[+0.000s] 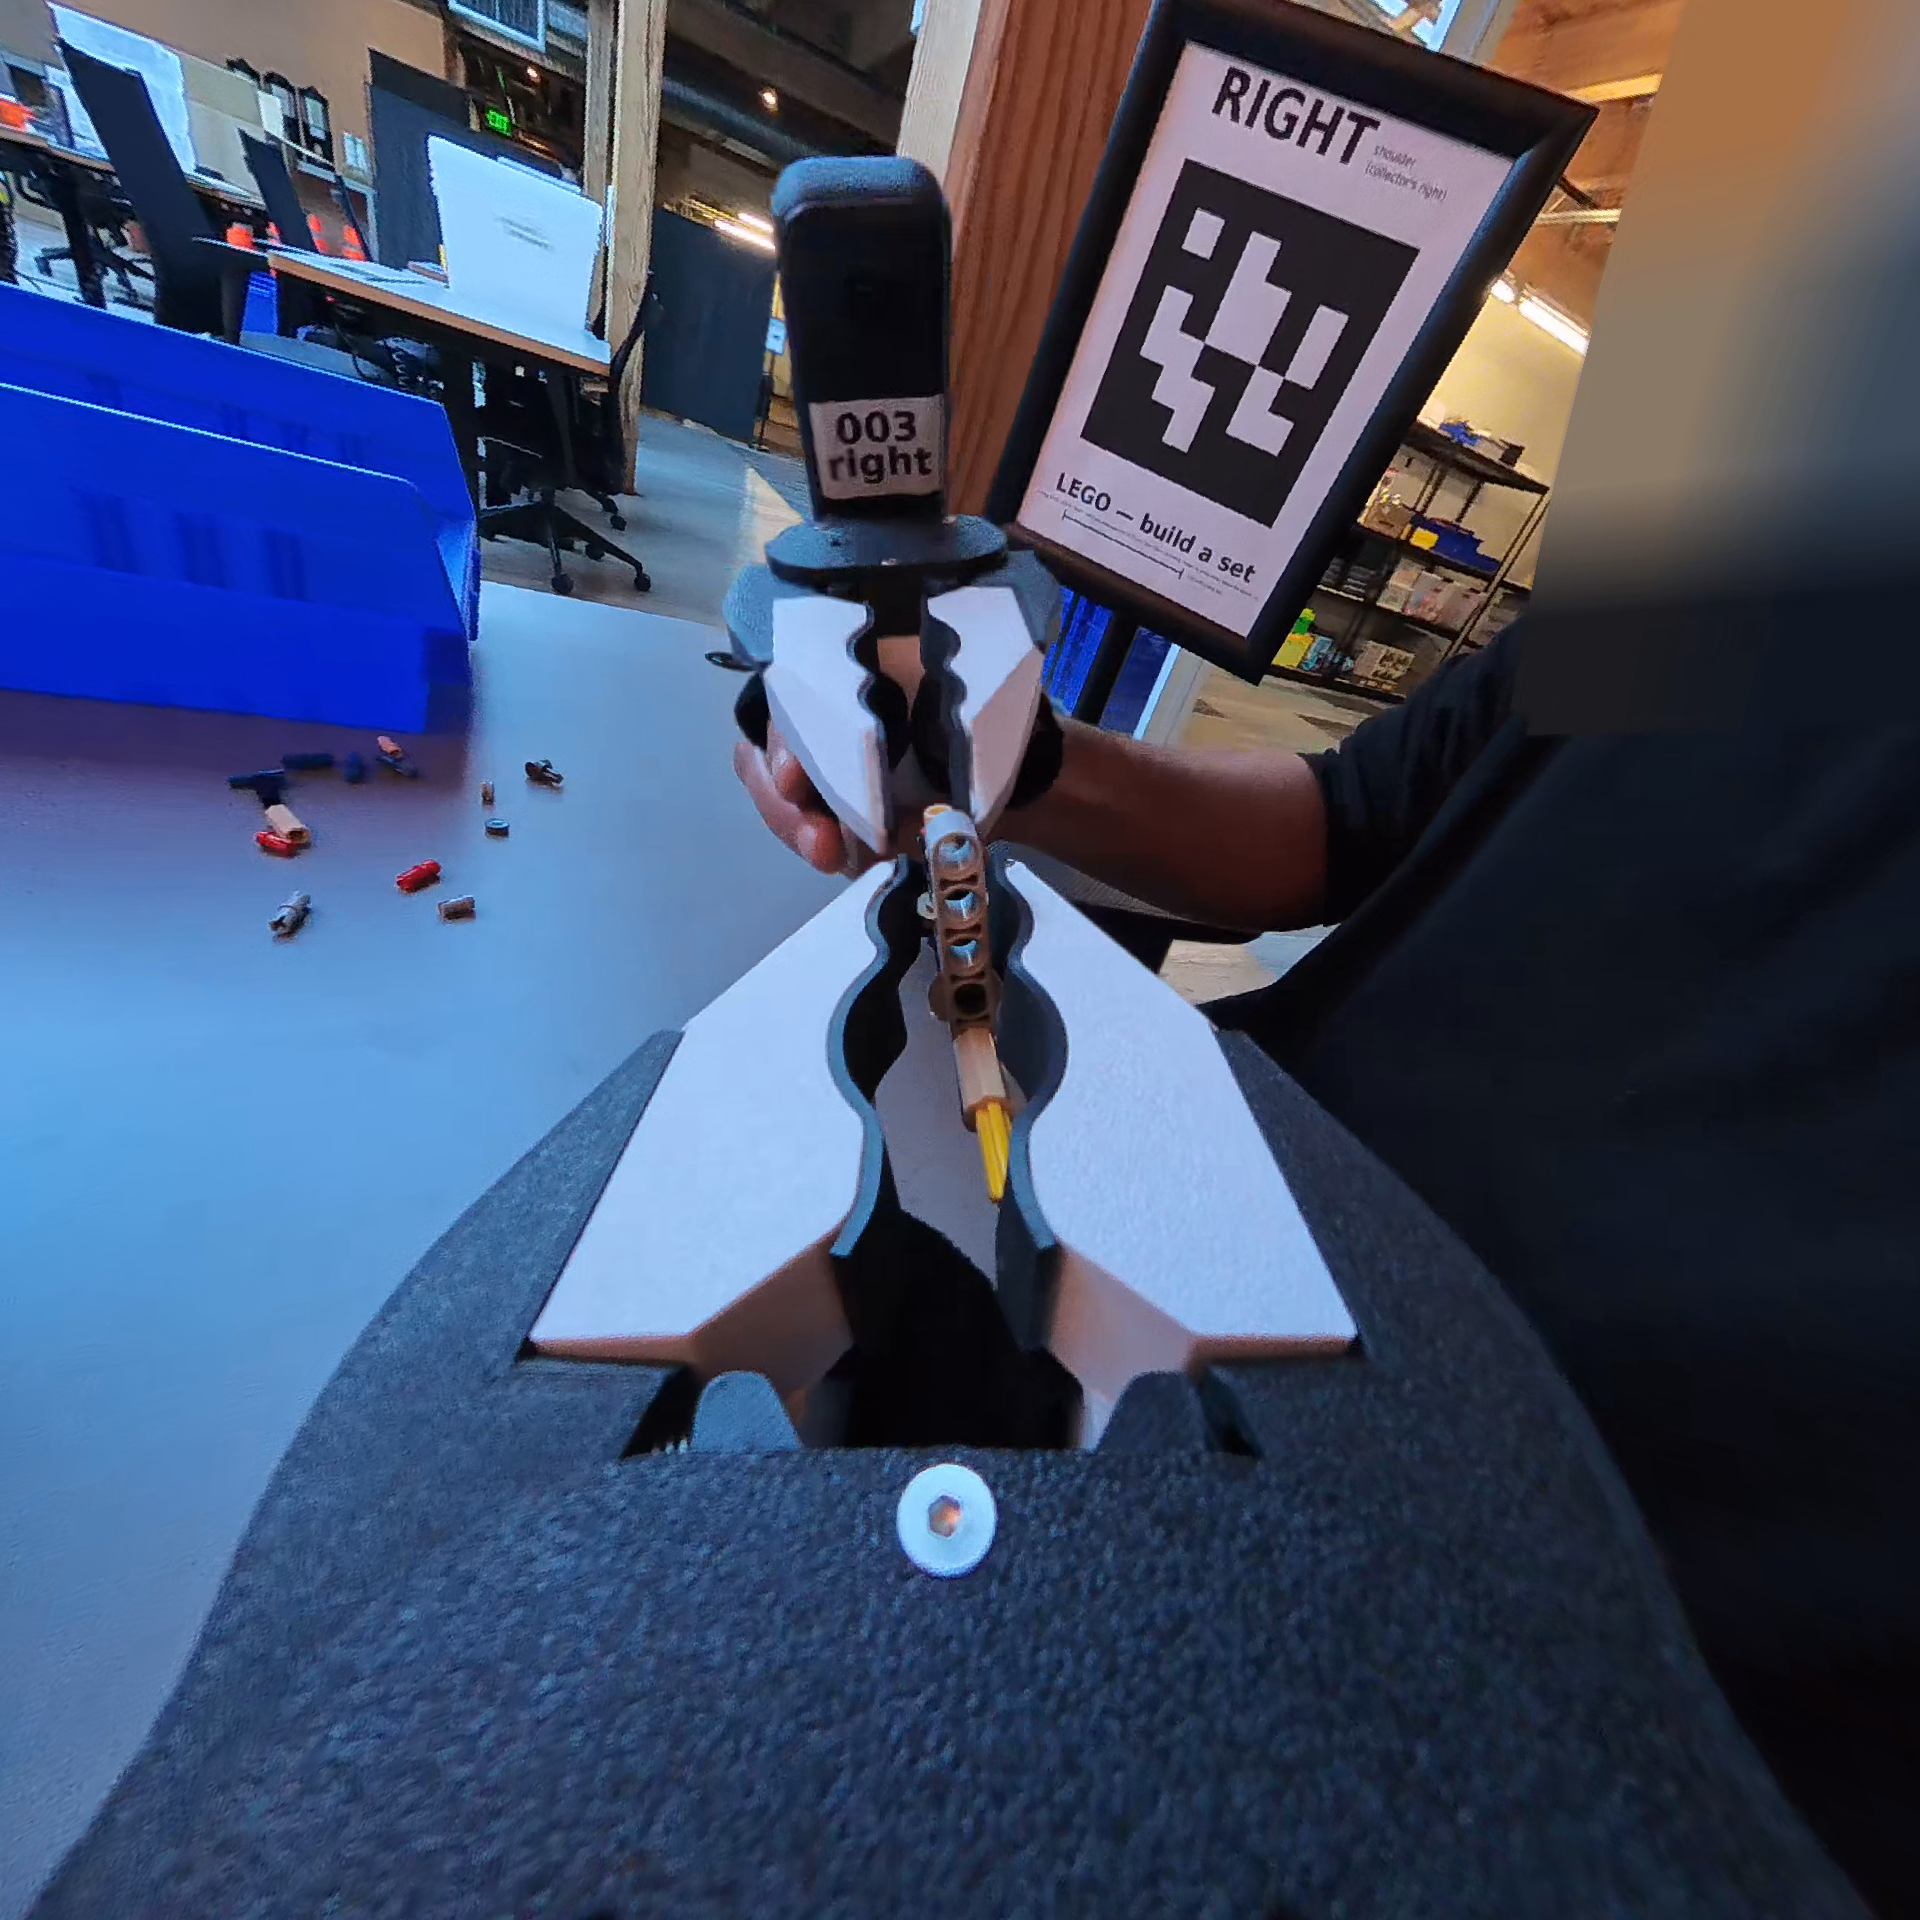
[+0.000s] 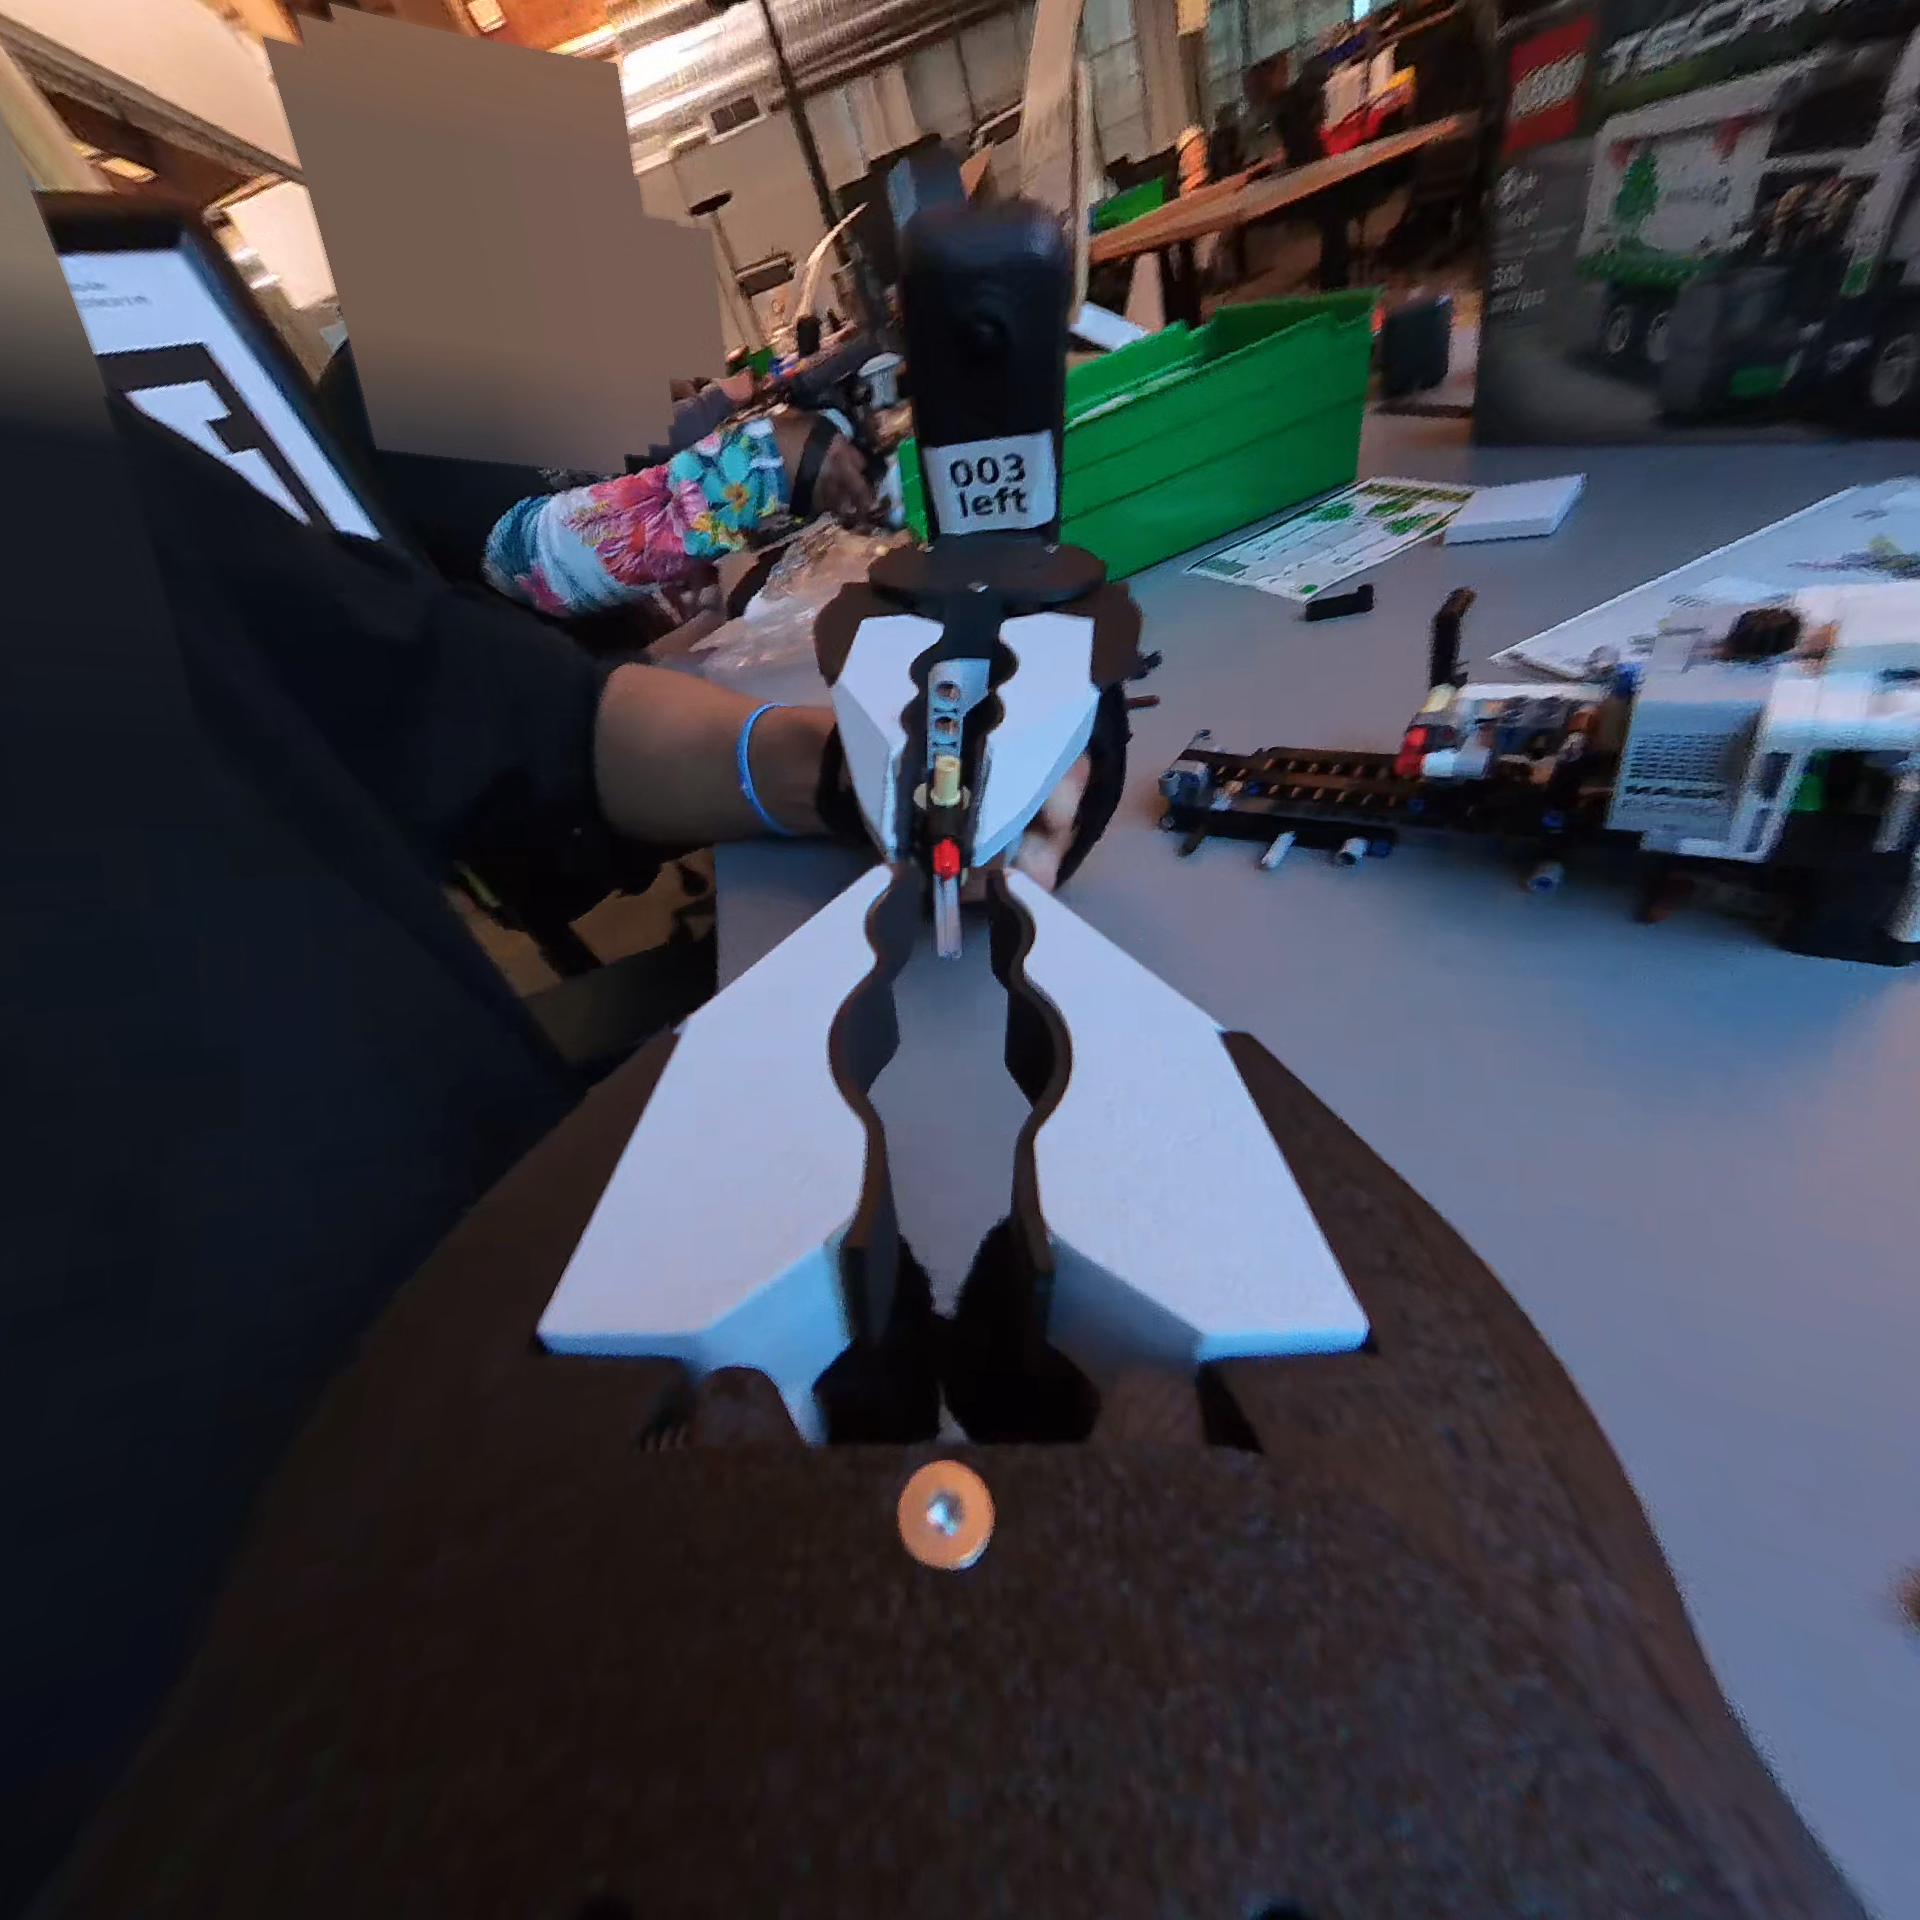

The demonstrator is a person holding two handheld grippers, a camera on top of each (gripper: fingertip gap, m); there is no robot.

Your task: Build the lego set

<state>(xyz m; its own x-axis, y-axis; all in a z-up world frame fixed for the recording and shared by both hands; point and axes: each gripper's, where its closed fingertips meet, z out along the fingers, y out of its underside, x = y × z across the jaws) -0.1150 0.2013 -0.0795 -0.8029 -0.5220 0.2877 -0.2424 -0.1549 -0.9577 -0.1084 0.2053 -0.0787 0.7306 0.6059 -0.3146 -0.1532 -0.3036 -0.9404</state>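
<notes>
Facing each other tip to tip at frame centre in both wrist views. Left gripper (image 1: pixel 948 883), white angular fingers with wavy black inner edges, closed down on a short grey holed lego beam (image 1: pixel 958 914) with a tan connector and yellow axle; the beam sits upright in the gap between the fingers, axle end toward the camera. In the right wrist view the same beam (image 2: pixel 948 717) shows from its far side, a tan pin and a small red piece at its near end.

Right gripper (image 2: pixel 951 894), same build, nearly closed; its tips meet a thin clear-grey piece at the beam's end, but whether they actually pinch it cannot be told. A bare hand (image 1: pixel 800 800) holds this gripper from behind.

Loose small lego pins (image 1: pixel 416 875), red, blue, tan and grey, scattered on the grey tabletop (image 1: pixel 312 1143) at left centre. Blue plastic bins (image 1: pixel 229 540) upper left. Black-framed sign with a square marker (image 1: pixel 1247 343) upper right.

Partly built white and black lego truck (image 2: pixel 1558 769) at right centre, near an instruction booklet (image 2: pixel 1340 535) and green bin (image 2: pixel 1216 436).
</notes>
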